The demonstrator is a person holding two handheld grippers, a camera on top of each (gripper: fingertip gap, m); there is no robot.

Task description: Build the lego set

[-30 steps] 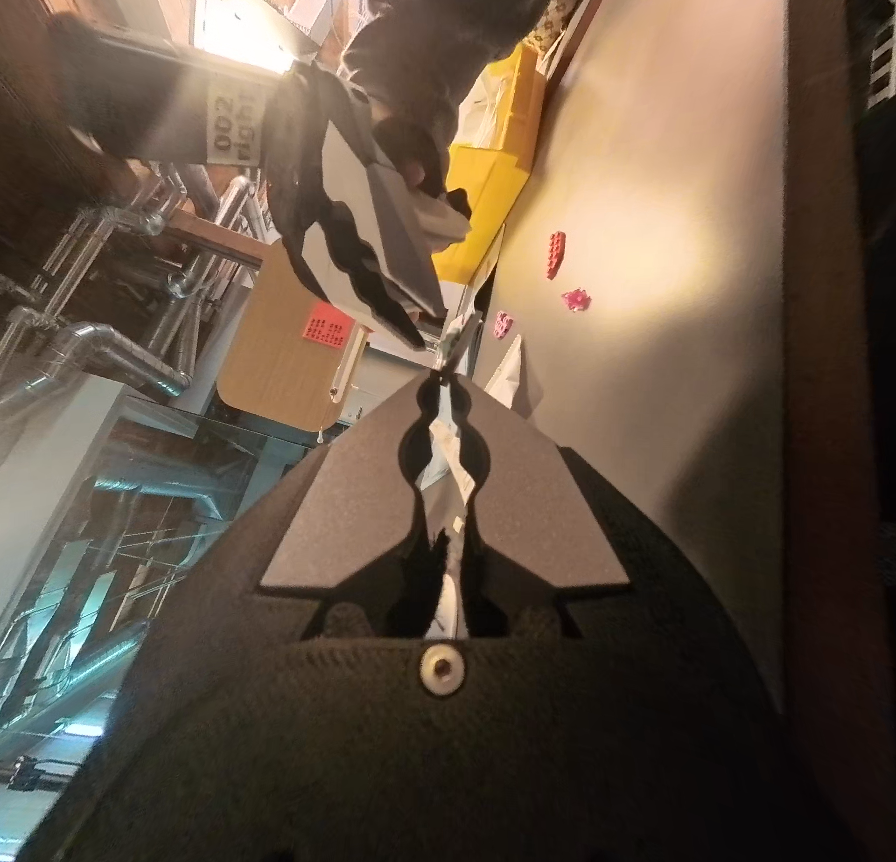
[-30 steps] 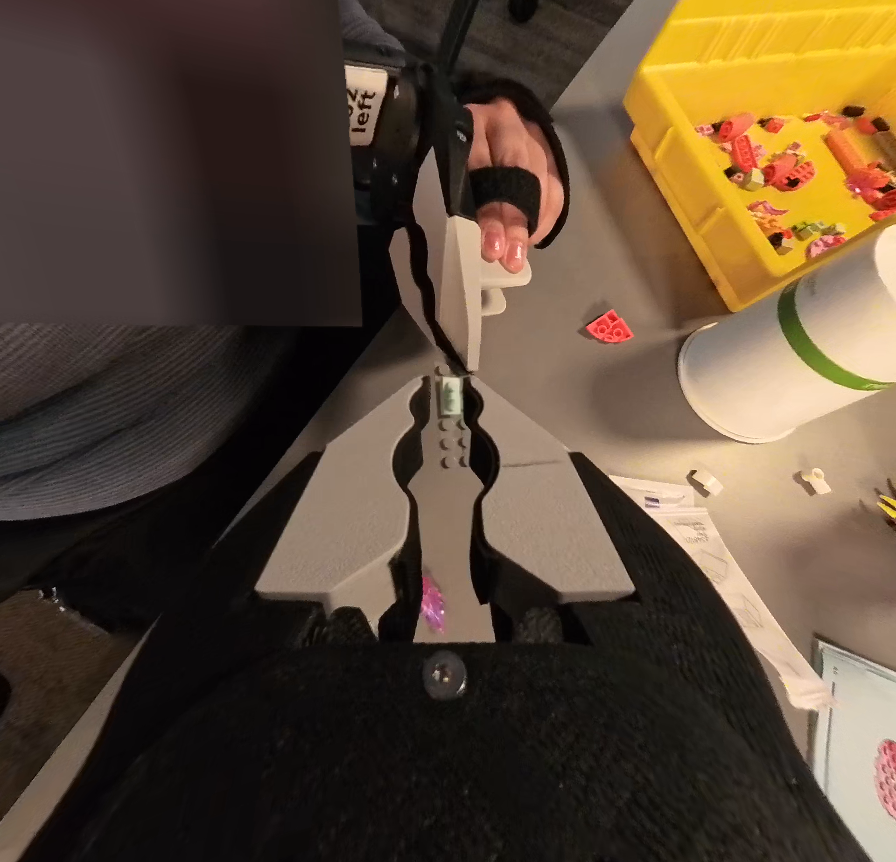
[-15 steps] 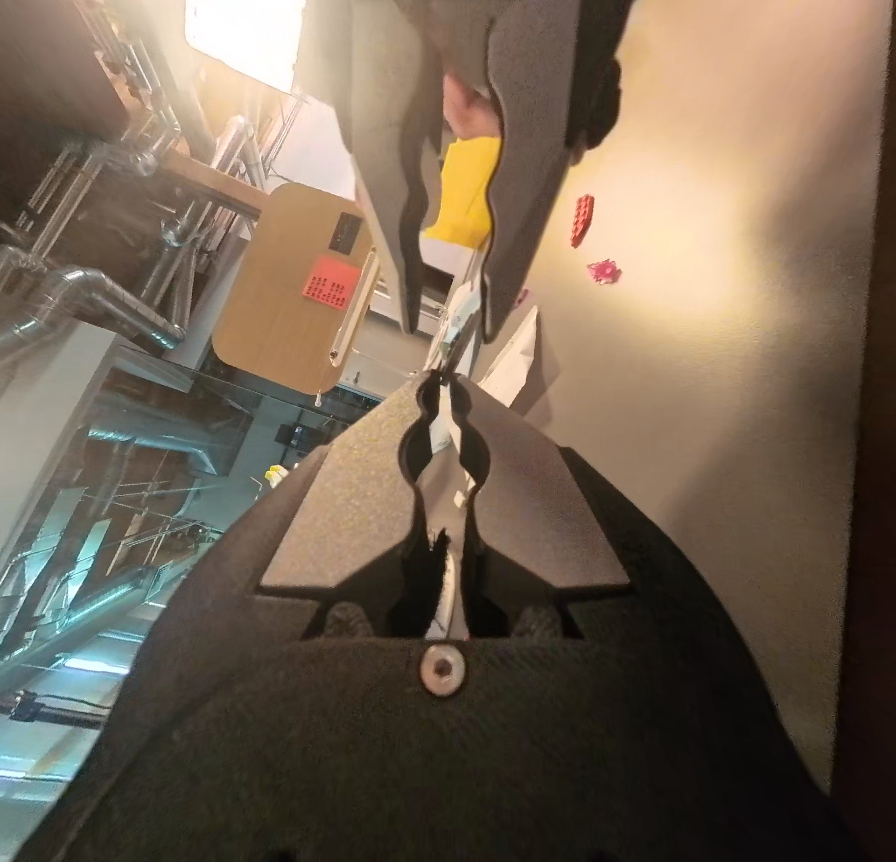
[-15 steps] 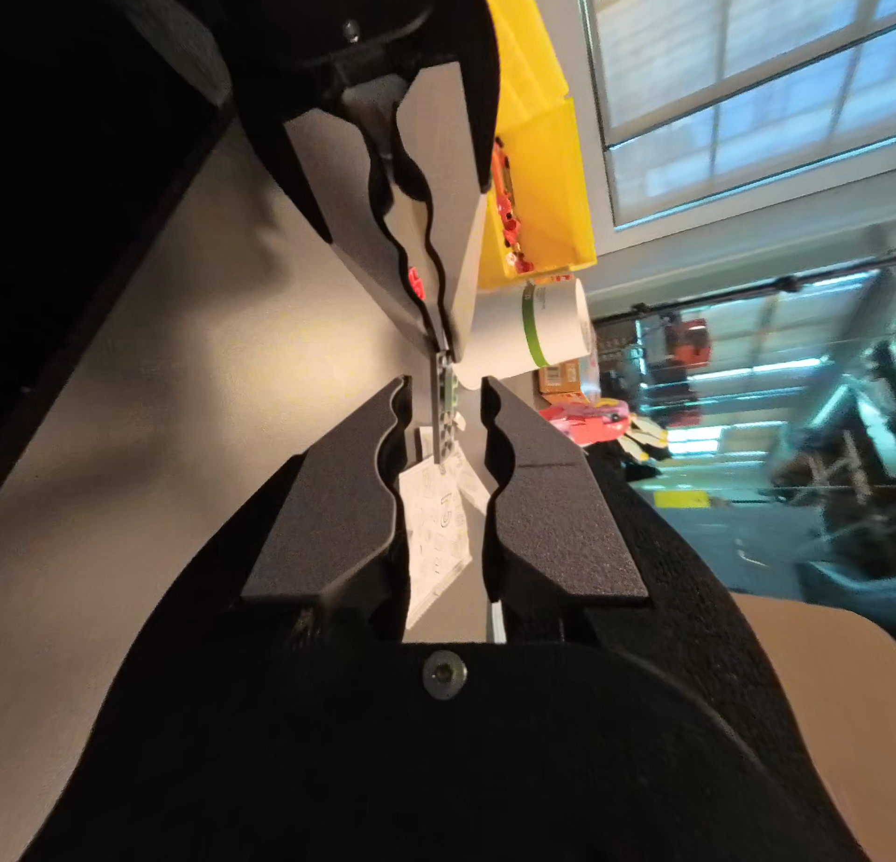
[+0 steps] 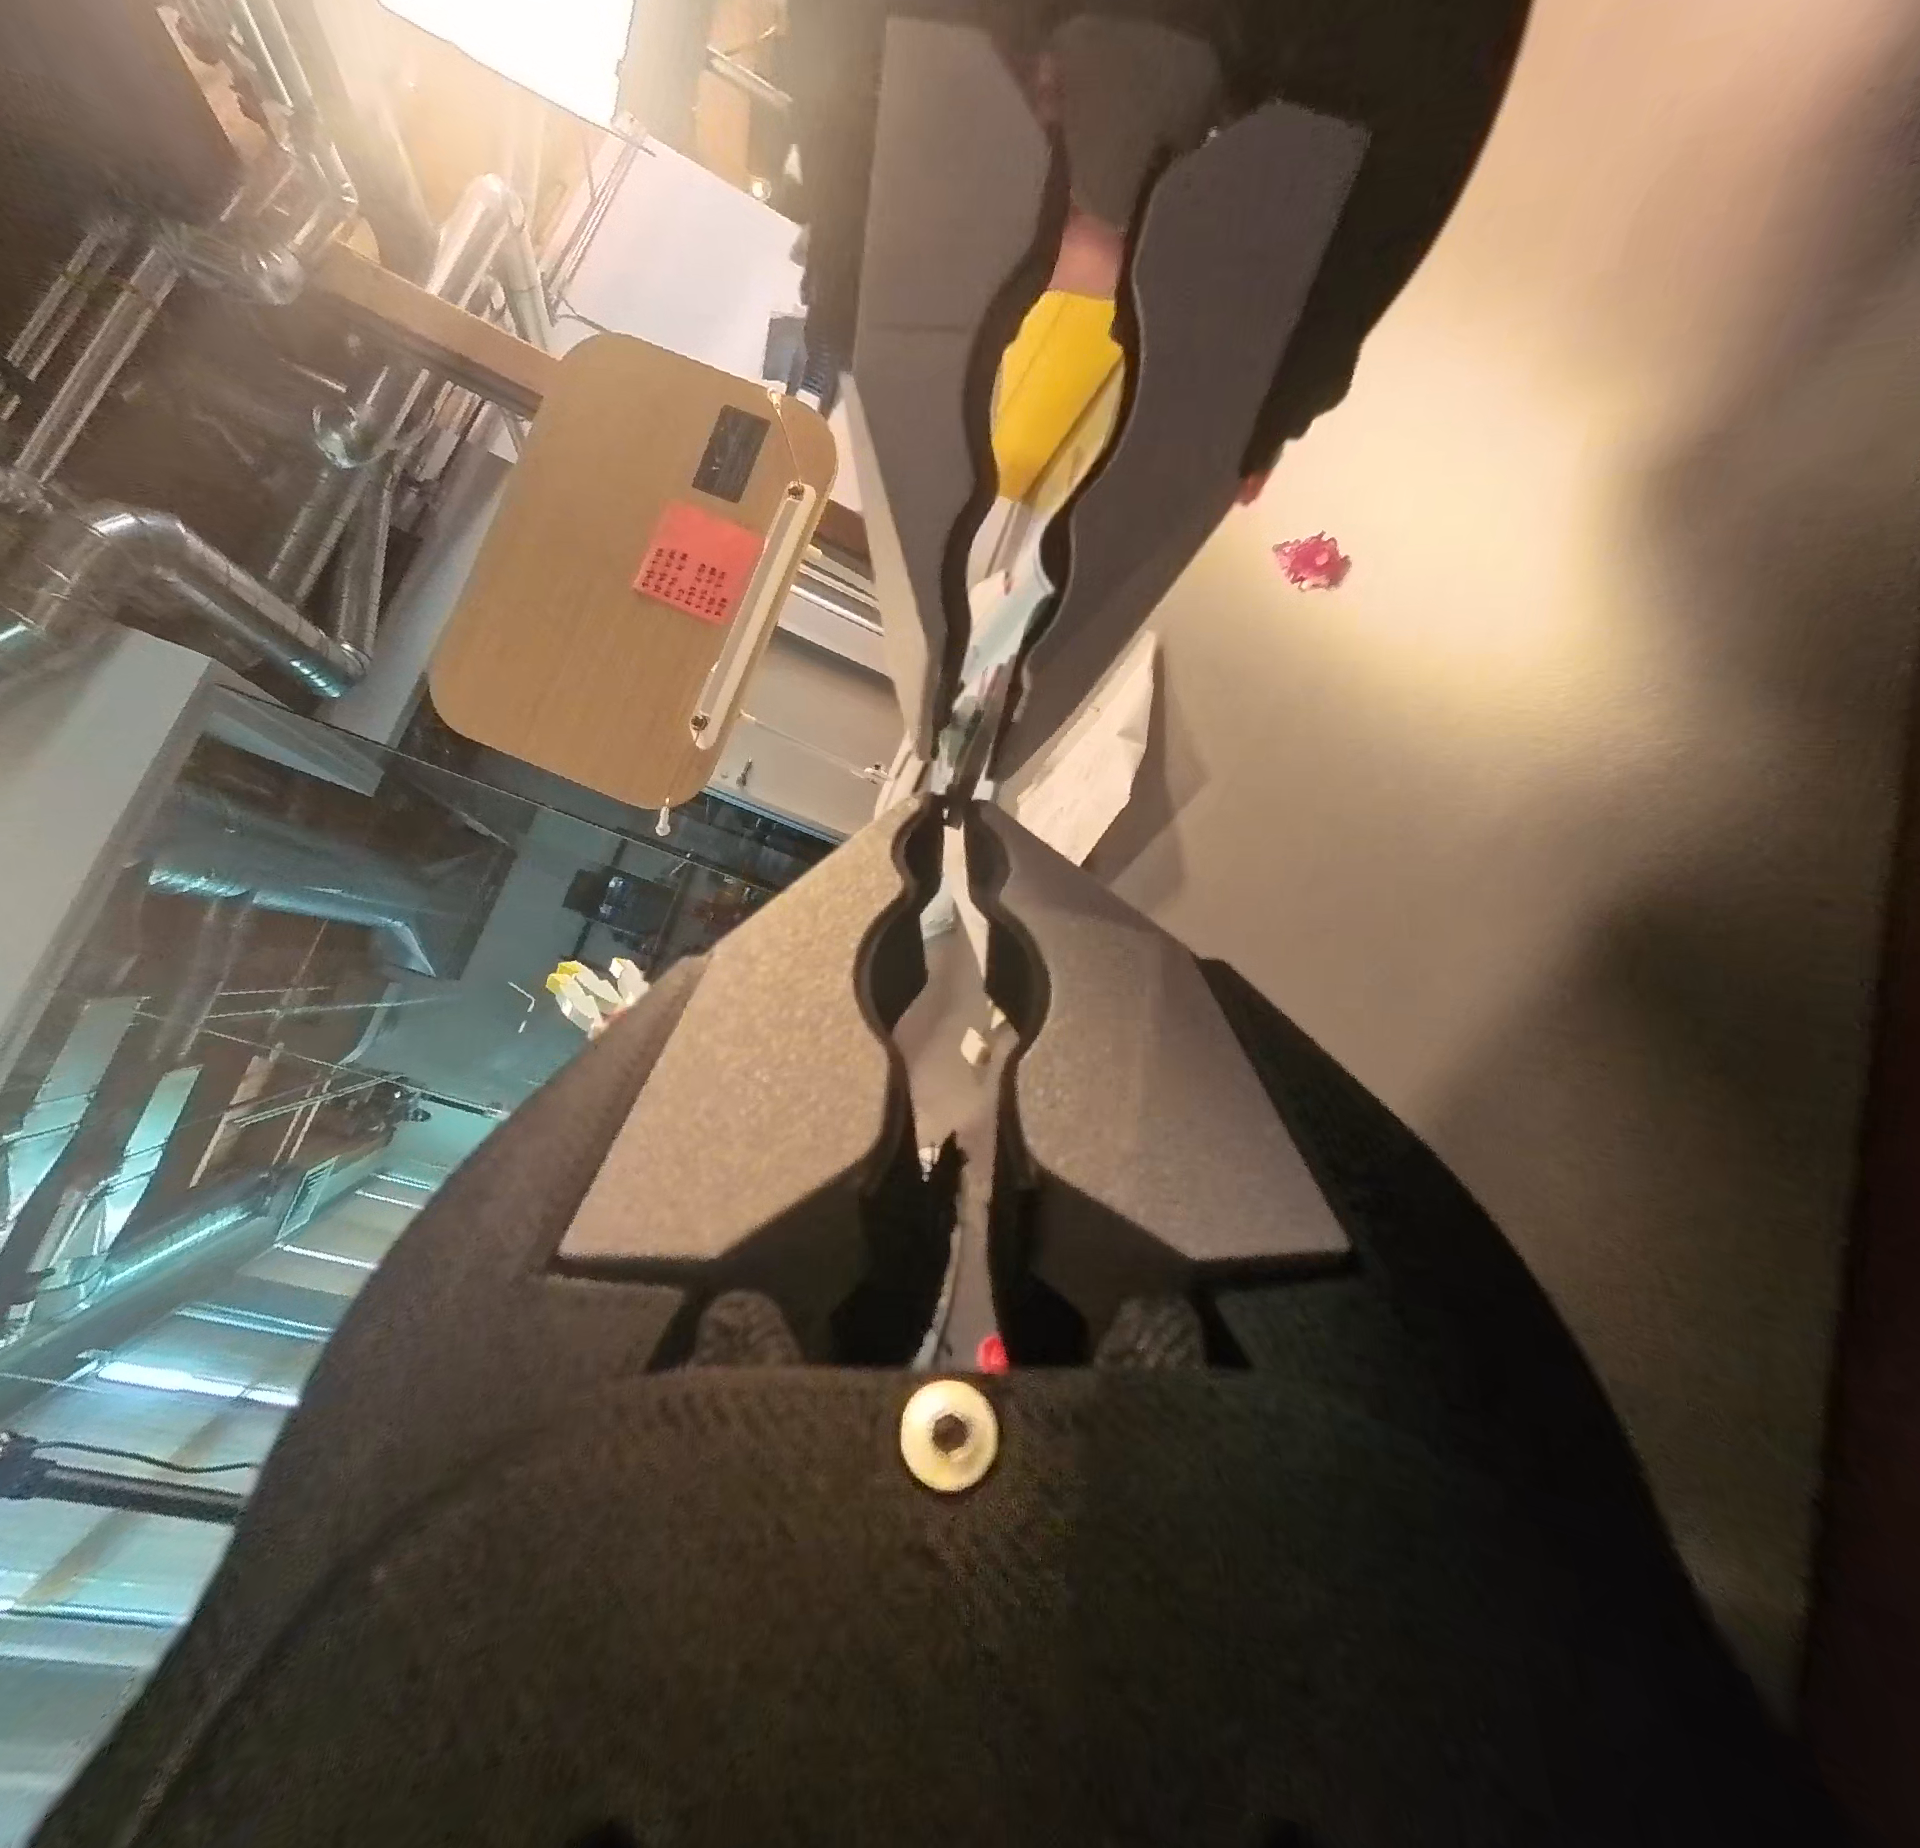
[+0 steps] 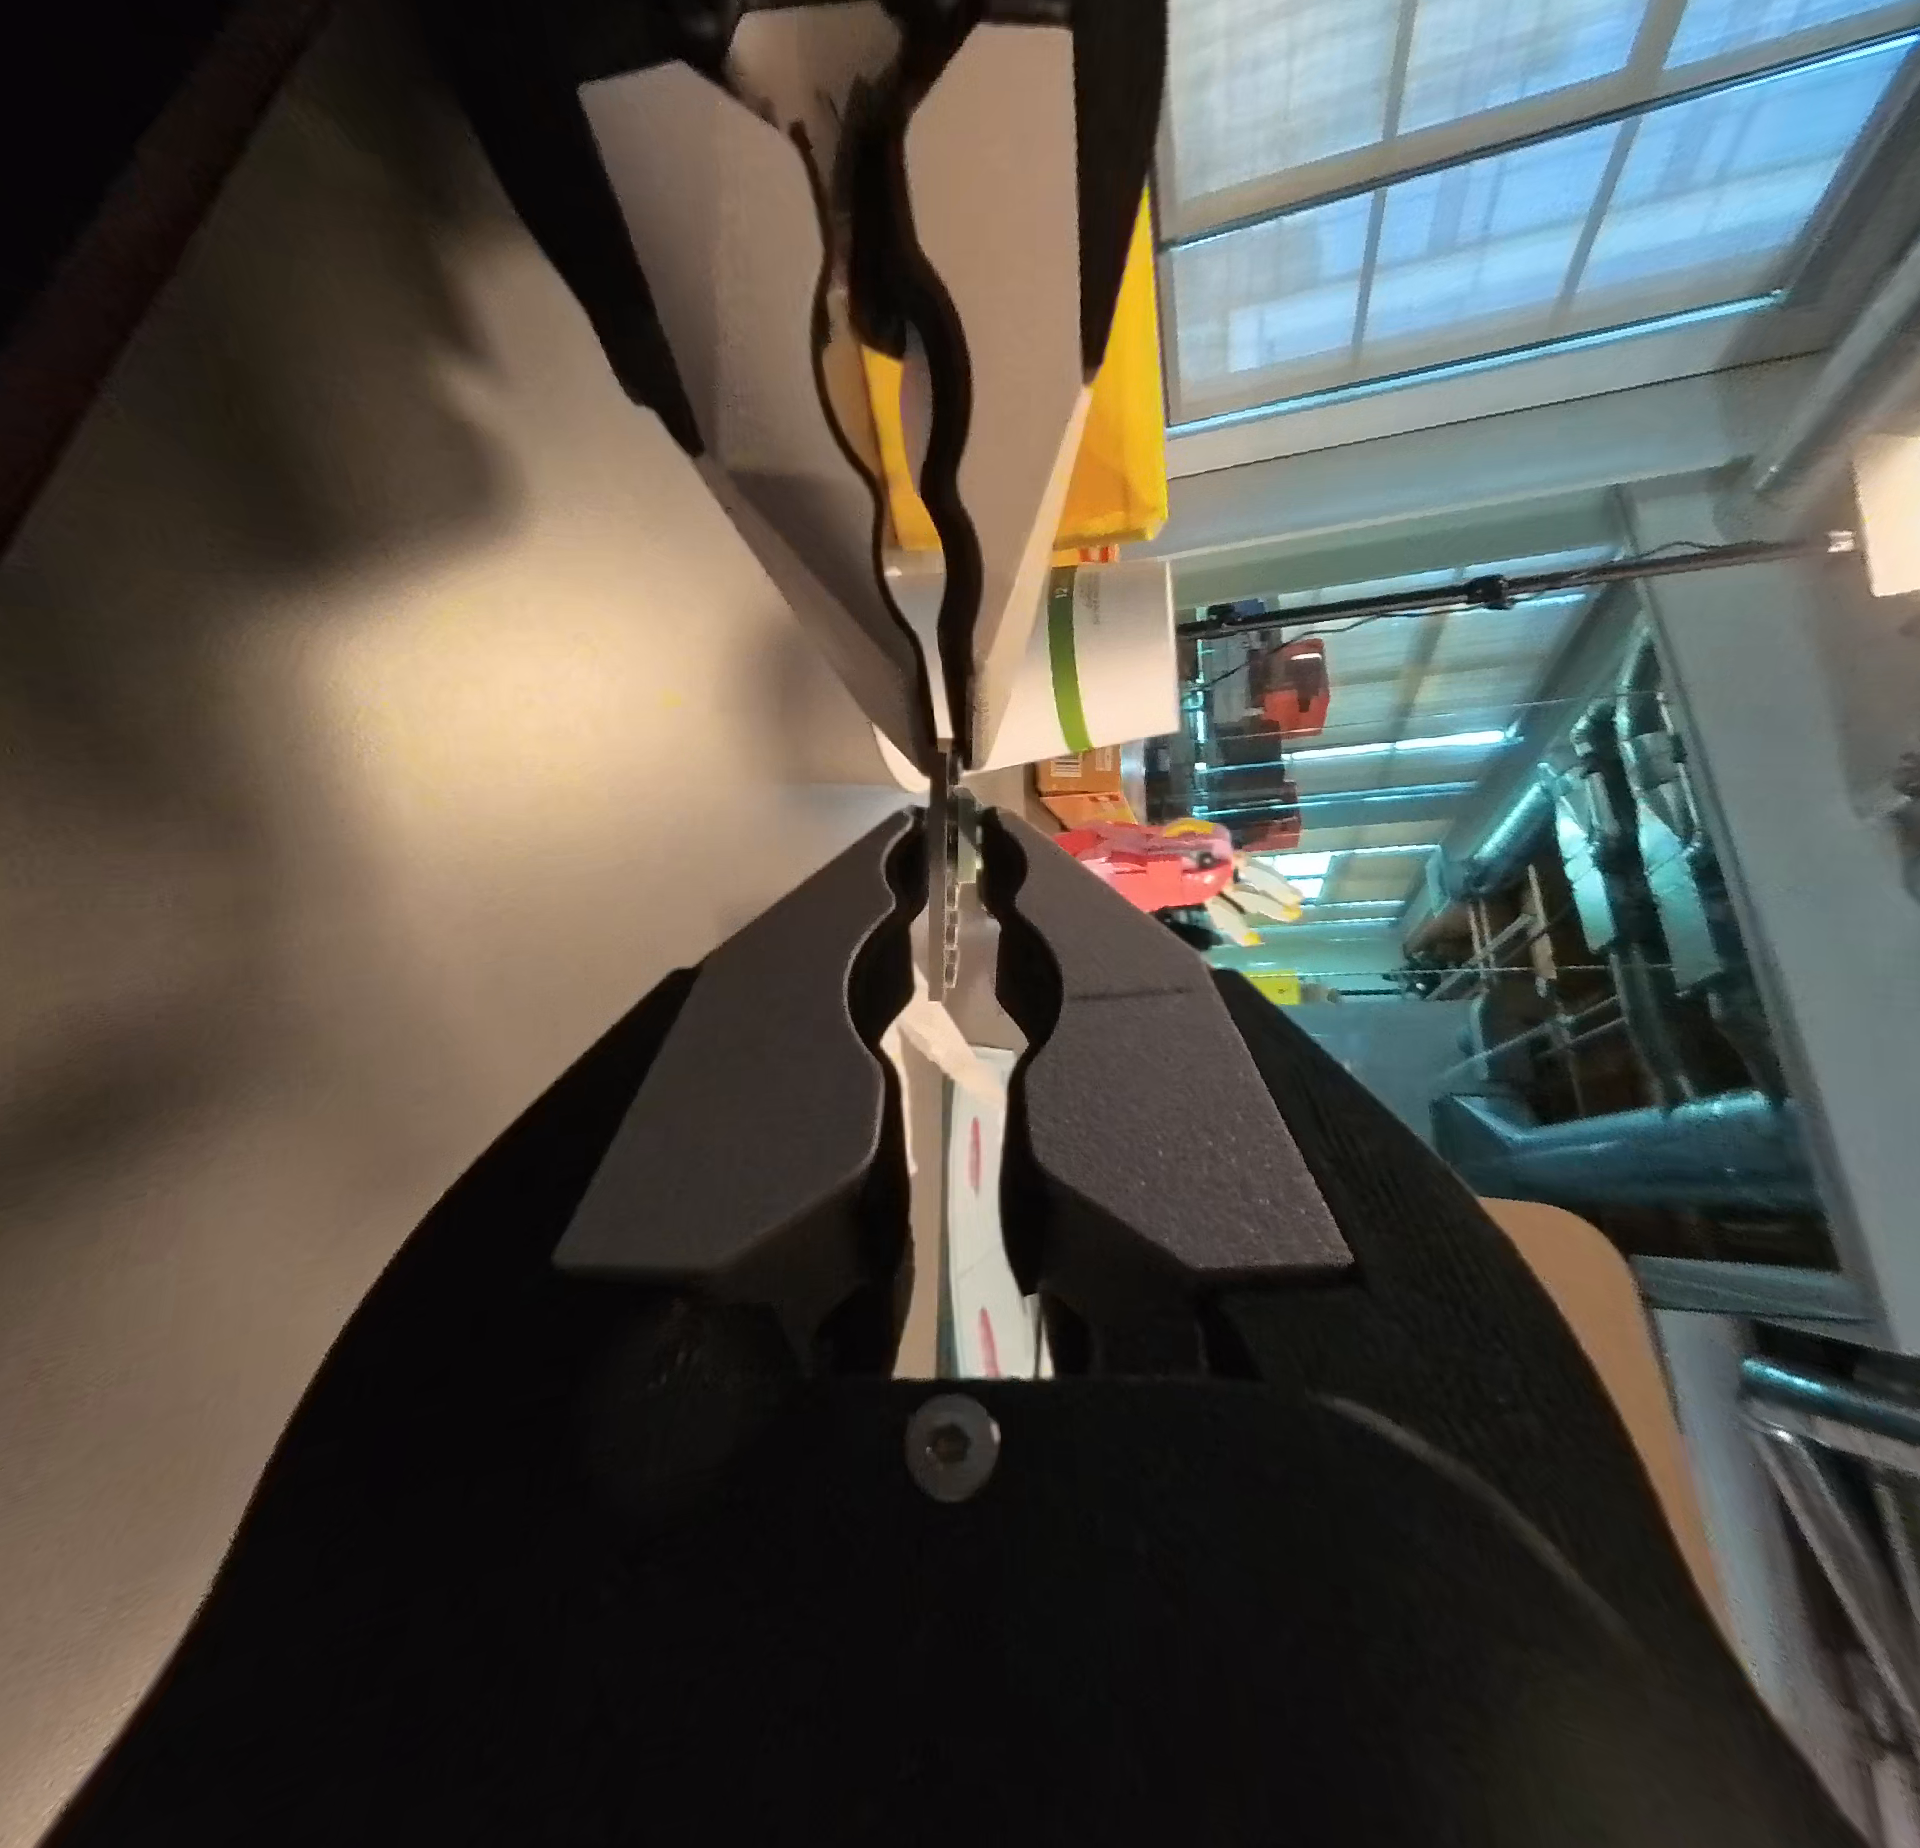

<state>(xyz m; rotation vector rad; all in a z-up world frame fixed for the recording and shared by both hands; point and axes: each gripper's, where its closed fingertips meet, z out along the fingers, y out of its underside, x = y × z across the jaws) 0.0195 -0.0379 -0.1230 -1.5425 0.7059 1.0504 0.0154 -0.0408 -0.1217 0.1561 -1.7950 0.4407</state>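
Both tools are pinching one thin grey studded plate (image 6: 948,899) edge-on: left tool (image 5: 948,809) clamping its tip, right tool (image 6: 951,842) its middle; seemingly light, stiff, slippery

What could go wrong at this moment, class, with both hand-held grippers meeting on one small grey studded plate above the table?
1. Both hand-held grippers pinch the thin grey plate only near their tips; it might twist or slip.
2. If dropped, it could fall to the table among the paper sheets and be hard to spot.
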